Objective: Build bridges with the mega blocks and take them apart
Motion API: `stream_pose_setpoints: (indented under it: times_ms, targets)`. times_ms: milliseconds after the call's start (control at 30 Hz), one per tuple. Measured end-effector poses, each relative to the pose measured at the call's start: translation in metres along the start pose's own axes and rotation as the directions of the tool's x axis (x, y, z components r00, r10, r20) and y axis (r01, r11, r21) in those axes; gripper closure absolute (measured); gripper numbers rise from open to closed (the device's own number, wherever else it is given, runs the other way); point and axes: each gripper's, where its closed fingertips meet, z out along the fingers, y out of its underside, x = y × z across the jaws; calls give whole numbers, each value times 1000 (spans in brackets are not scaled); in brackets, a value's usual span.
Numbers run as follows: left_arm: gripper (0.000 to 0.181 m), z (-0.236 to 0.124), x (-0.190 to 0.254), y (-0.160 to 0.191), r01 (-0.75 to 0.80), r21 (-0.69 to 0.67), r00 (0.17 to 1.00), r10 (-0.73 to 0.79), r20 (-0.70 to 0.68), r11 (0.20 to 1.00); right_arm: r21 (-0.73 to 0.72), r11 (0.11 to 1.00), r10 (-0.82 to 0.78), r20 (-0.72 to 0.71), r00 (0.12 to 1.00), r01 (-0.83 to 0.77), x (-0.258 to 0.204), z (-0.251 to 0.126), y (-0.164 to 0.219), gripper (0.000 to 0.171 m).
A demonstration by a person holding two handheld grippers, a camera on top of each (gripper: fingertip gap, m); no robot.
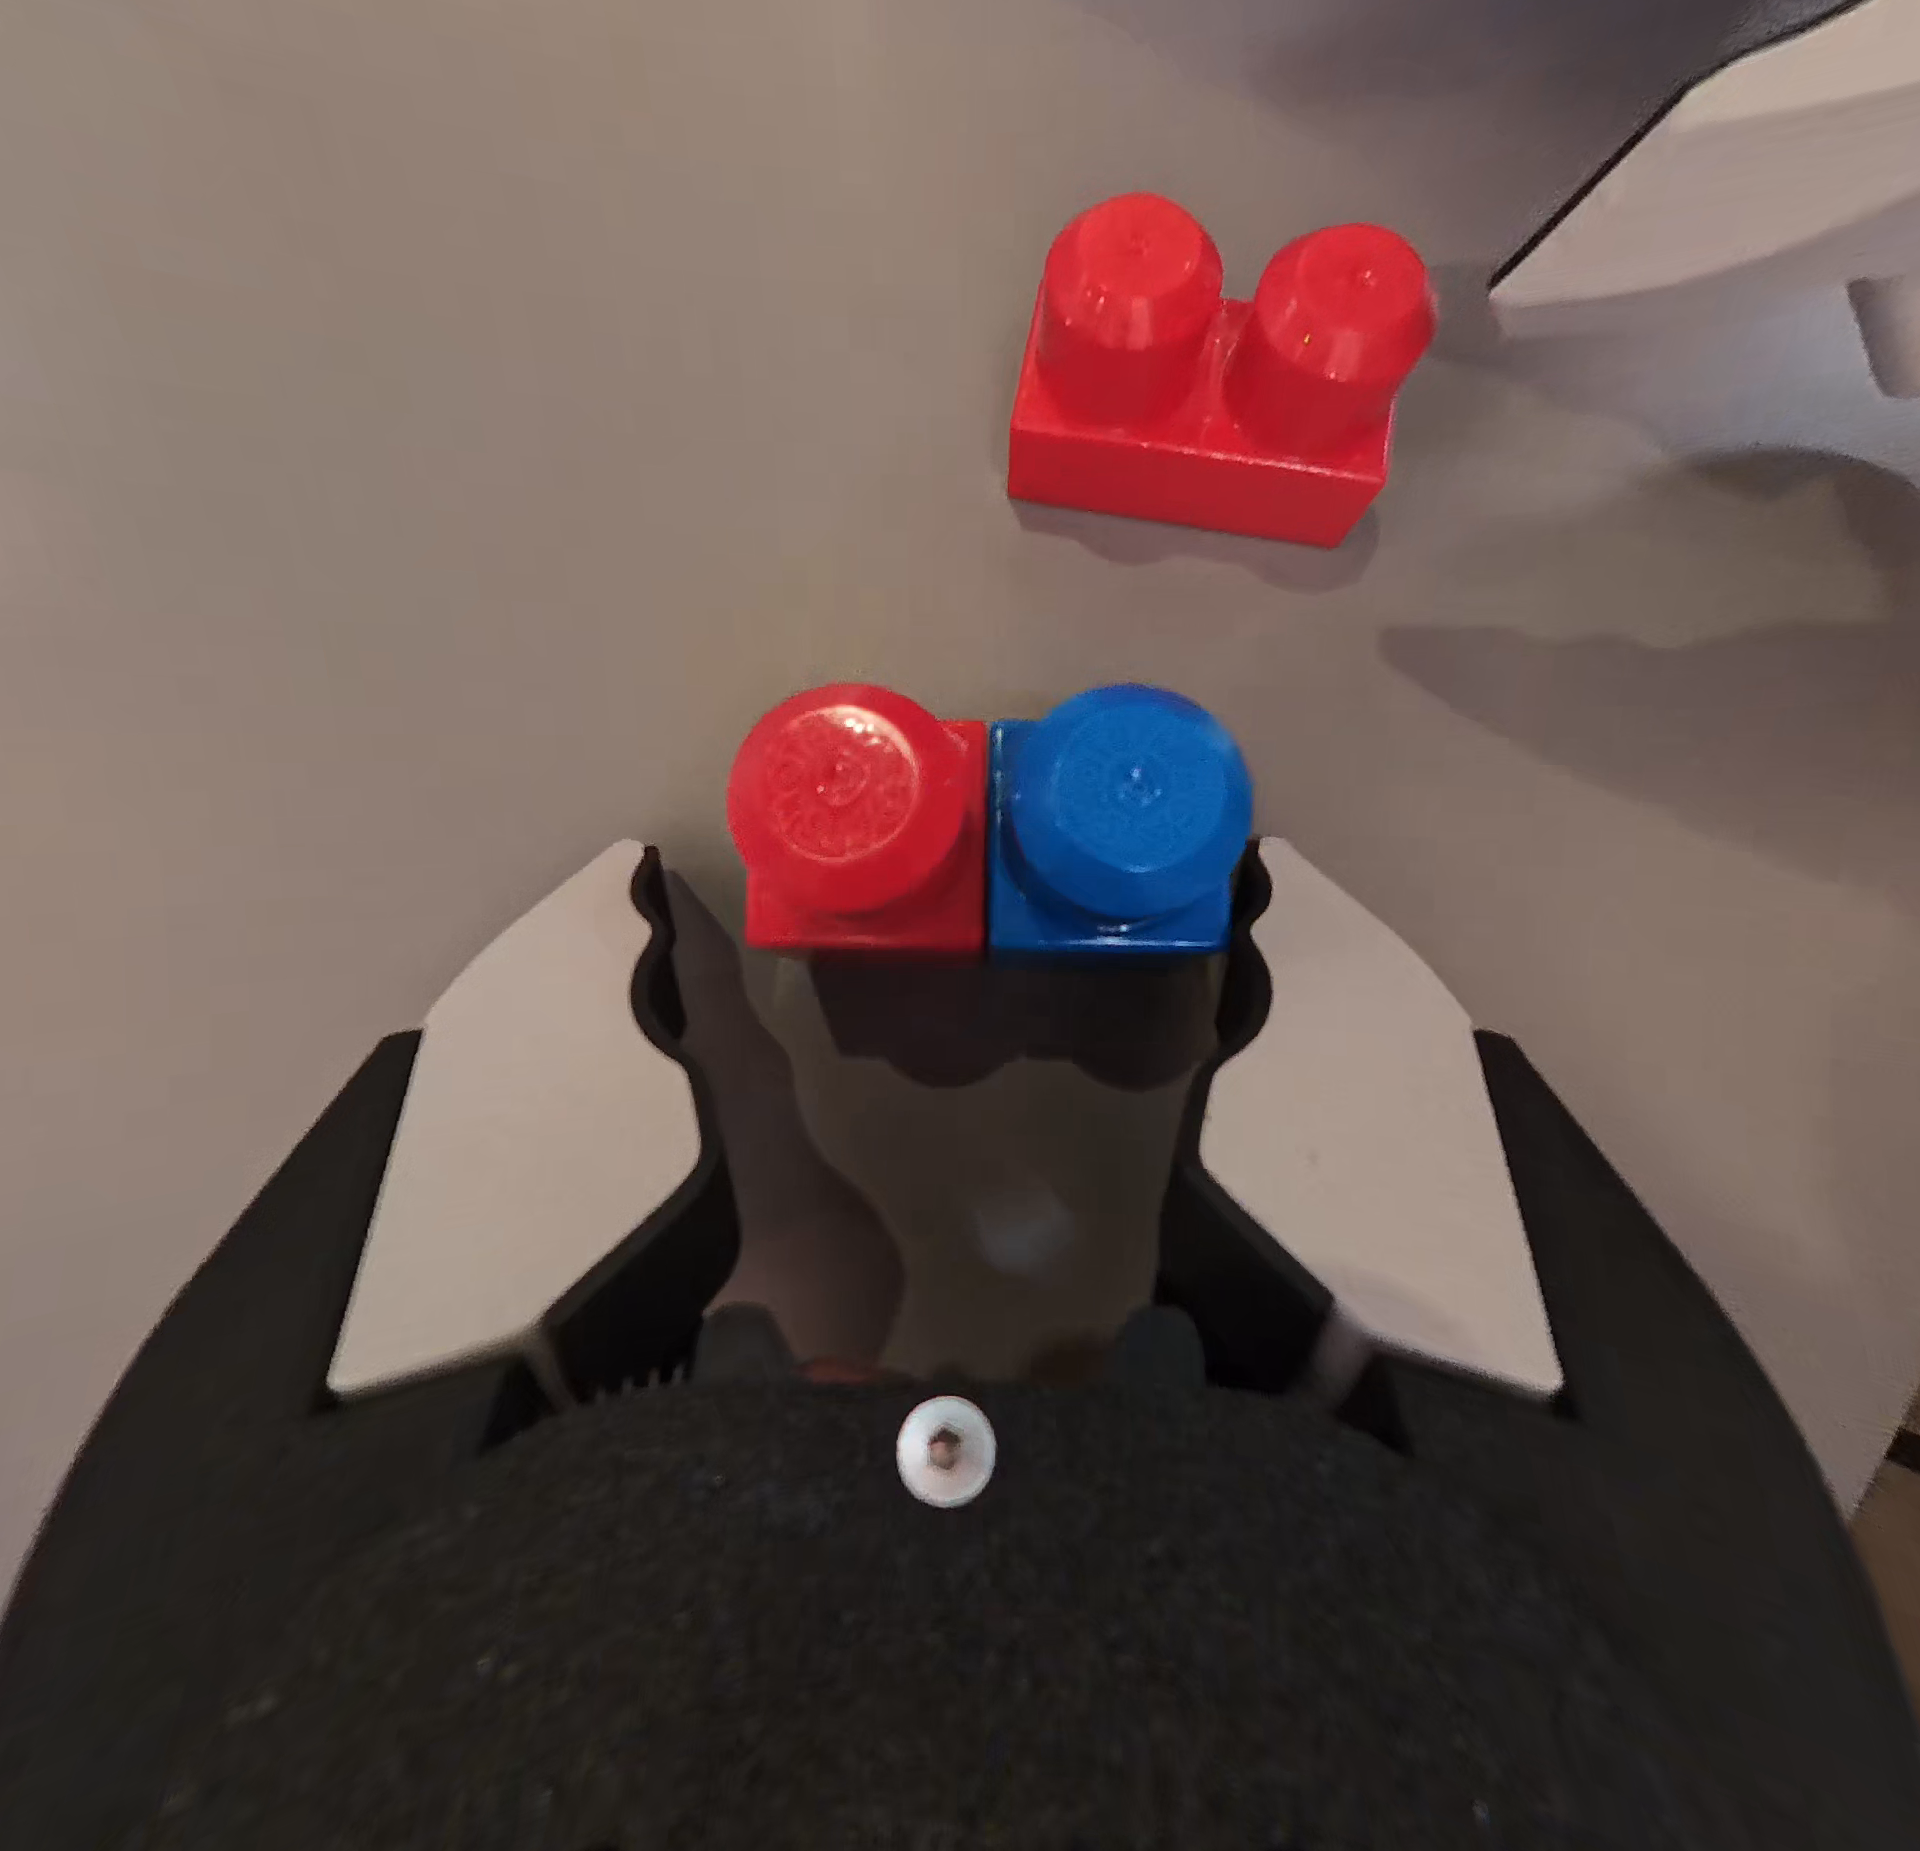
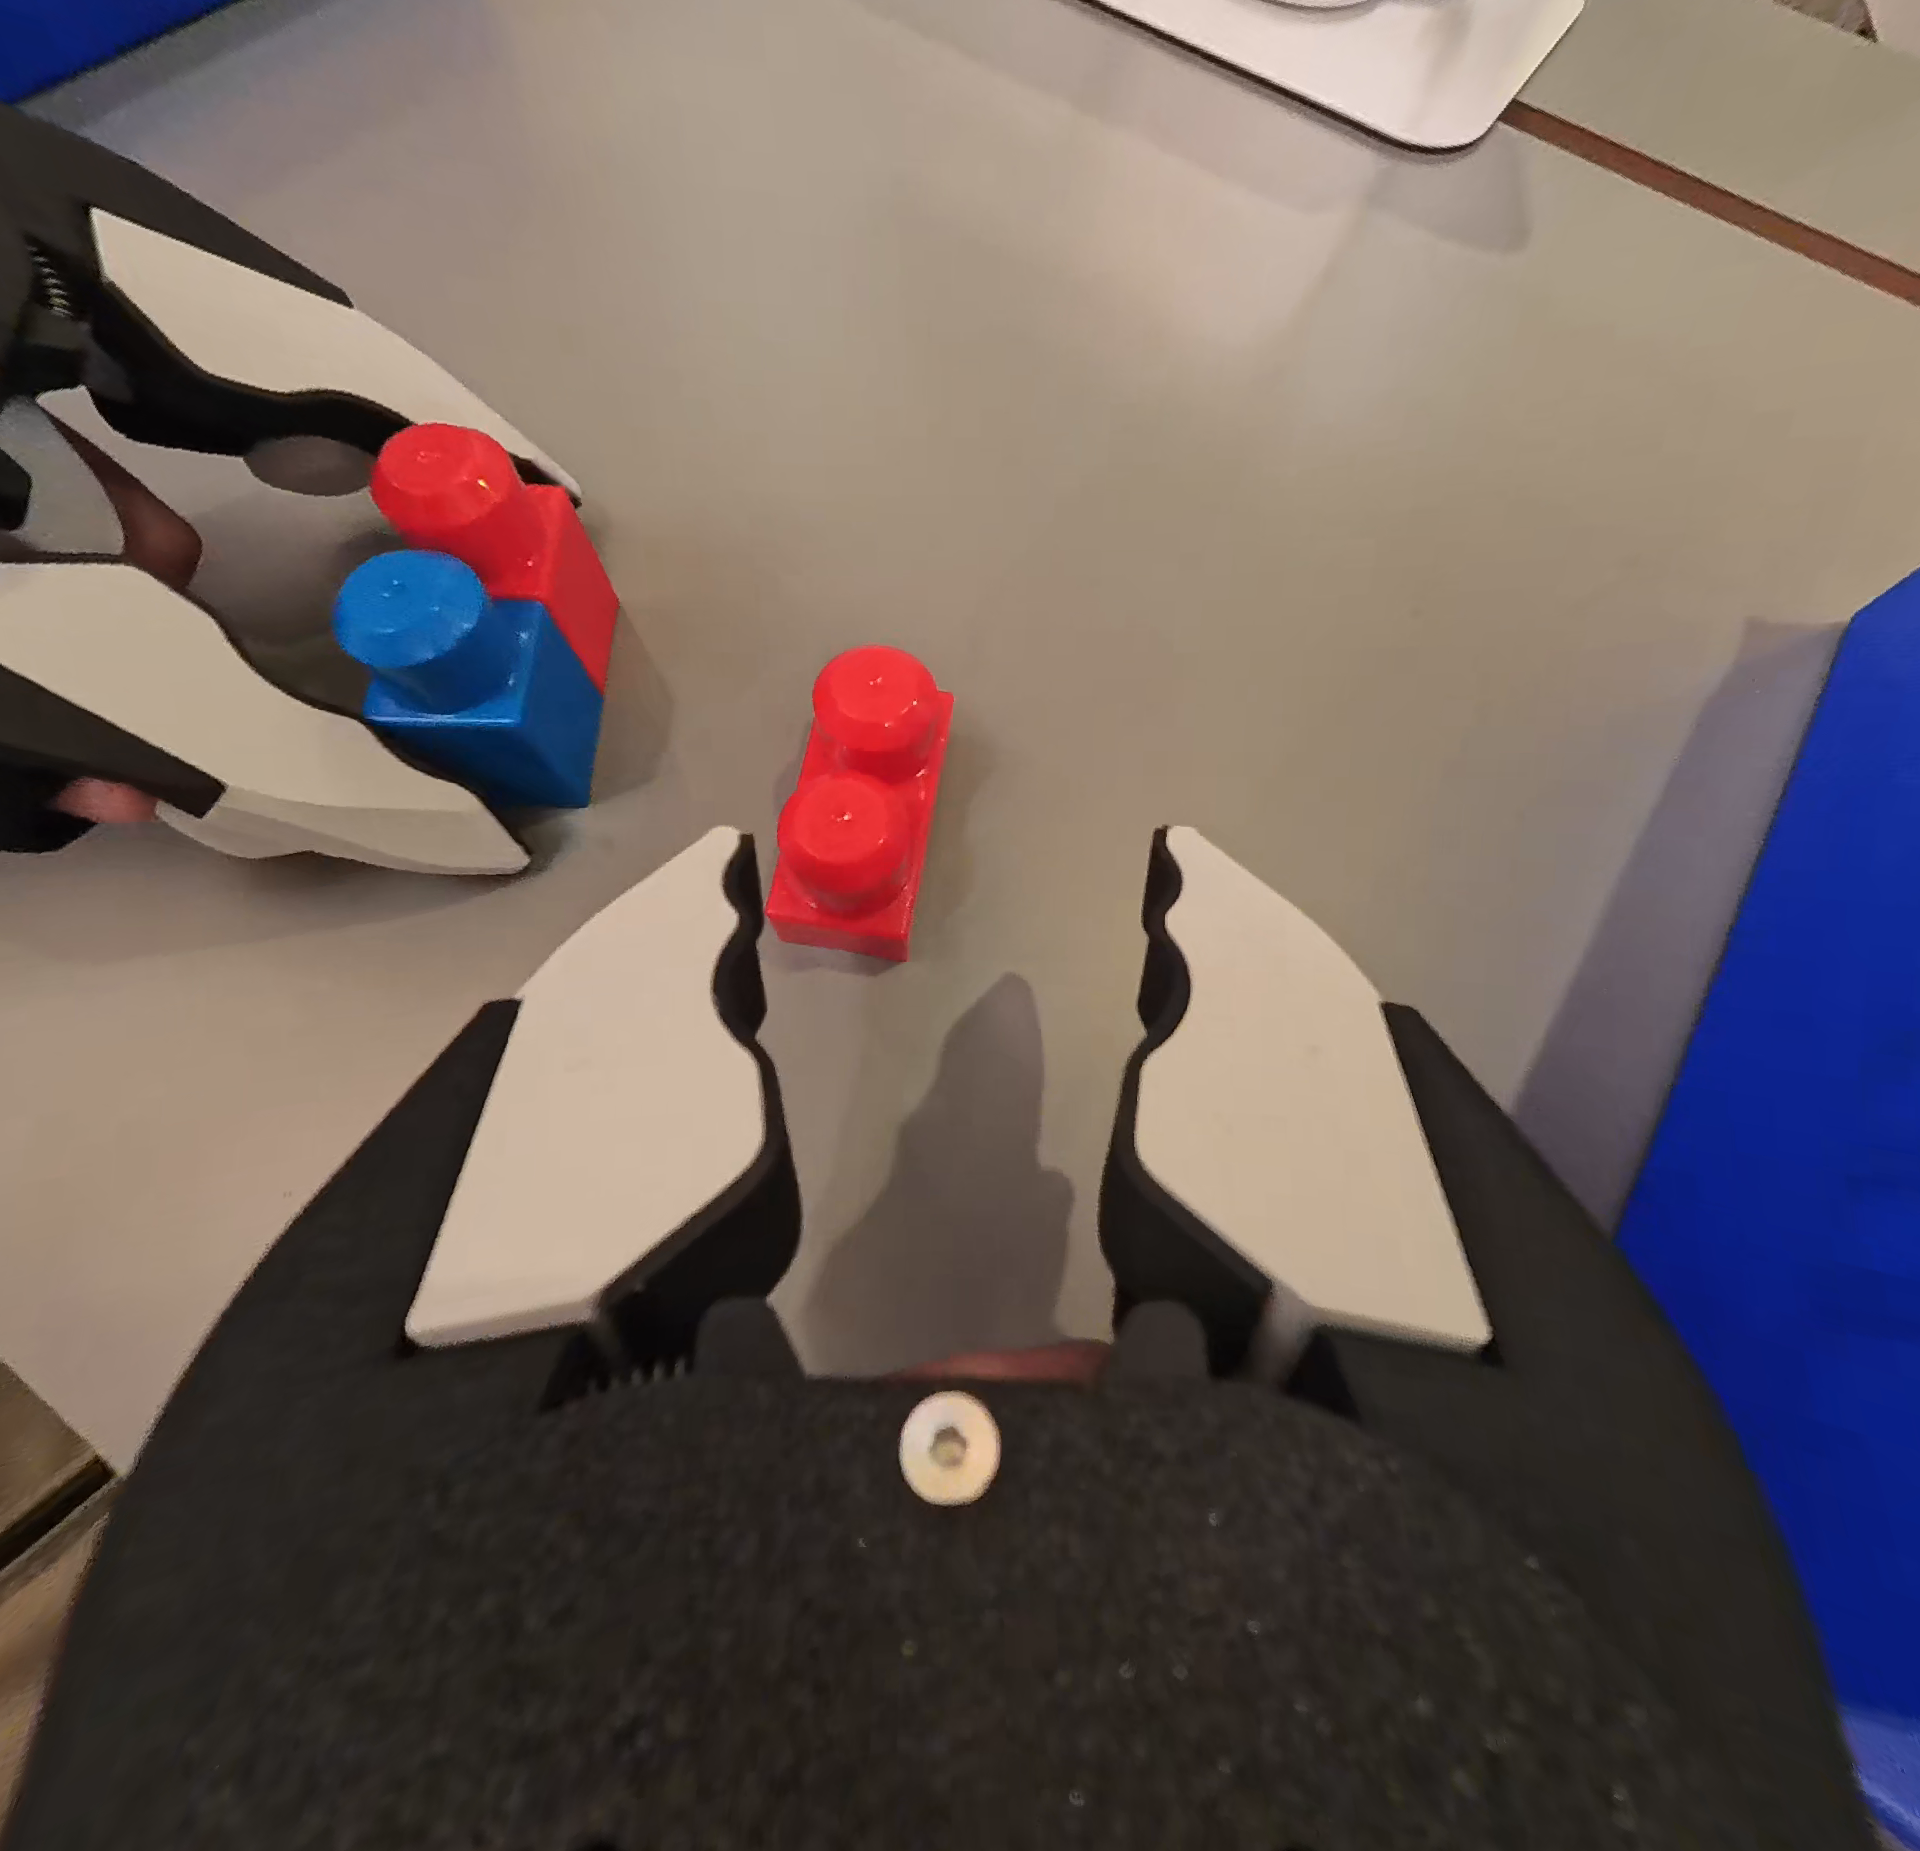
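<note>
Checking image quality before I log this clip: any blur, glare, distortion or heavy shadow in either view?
Left wrist view: wide-angle bending; dark shadow under the single red block and blue block; the right gripper at the top right is soft. Right wrist view: the two-stud red block is sharp, small highlights on its studs; the table has a soft sheen.

Open right tool beside red block

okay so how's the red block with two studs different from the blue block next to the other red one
The two-stud red block is long and low, with two studs; the blue block is a taller cube with one. The red one lies alone in front of the open right tongs; the blue one sits against a single-stud red block, between the open left tongs. Both stand studs-up on the grey table.
</note>
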Motion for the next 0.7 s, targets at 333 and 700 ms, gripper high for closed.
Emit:
stream_pose_setpoints:
  times_ms: [333,700]
  targets:
    - [79,-33,5,2,91,125,996,-93,6,988,19,1000,3,-1,1000,-3,3,-6,-5,102]
    - [79,-42,11,7,153,167,988,-151,-22,974,24,1000,-15,2,1000,15,-2,-10,-8,103]
